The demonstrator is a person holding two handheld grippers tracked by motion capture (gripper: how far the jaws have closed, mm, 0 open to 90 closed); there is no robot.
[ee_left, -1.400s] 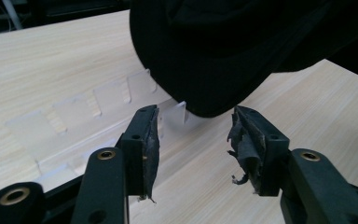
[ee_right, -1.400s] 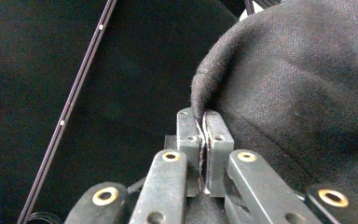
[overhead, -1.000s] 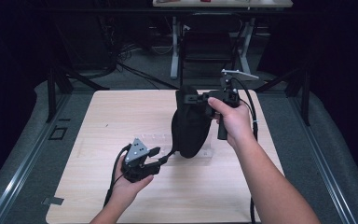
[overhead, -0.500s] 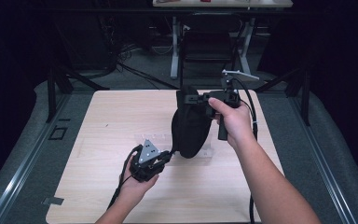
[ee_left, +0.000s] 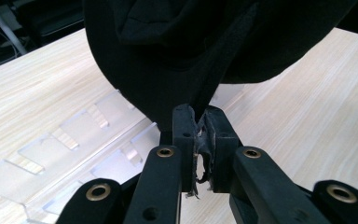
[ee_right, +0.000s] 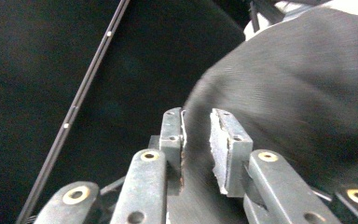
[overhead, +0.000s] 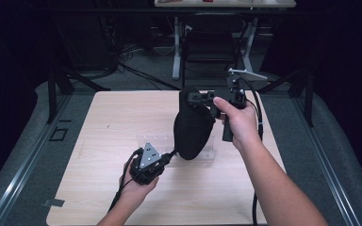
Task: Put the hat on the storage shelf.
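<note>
A black fabric item (overhead: 193, 127) hangs over the wooden table (overhead: 99, 122), its lower end near the tabletop. My left gripper (overhead: 172, 154) is at its lower left, and its jaws are shut on a fold of the black fabric (ee_left: 168, 56) right at the fingertips of the left gripper (ee_left: 199, 119). My right gripper (overhead: 193, 97) is held level at the top of the item. Its jaws have just been opening, and in the right gripper view the right gripper (ee_right: 196, 123) has its pads apart, with the dark fabric (ee_right: 298, 93) lying between and beyond them, unpressed.
A clear acrylic rack (ee_left: 74, 135) with slots lies flat on the table under the fabric, its edge (overhead: 153, 140) showing in the high view. A dark chair (overhead: 212, 42) and desk legs stand beyond the table's far edge. Cables trail from both grippers.
The left gripper's jaws closed onto the fabric's lower edge. The right gripper's jaws parted at the top of the fabric. Both hands stayed nearly in place.
</note>
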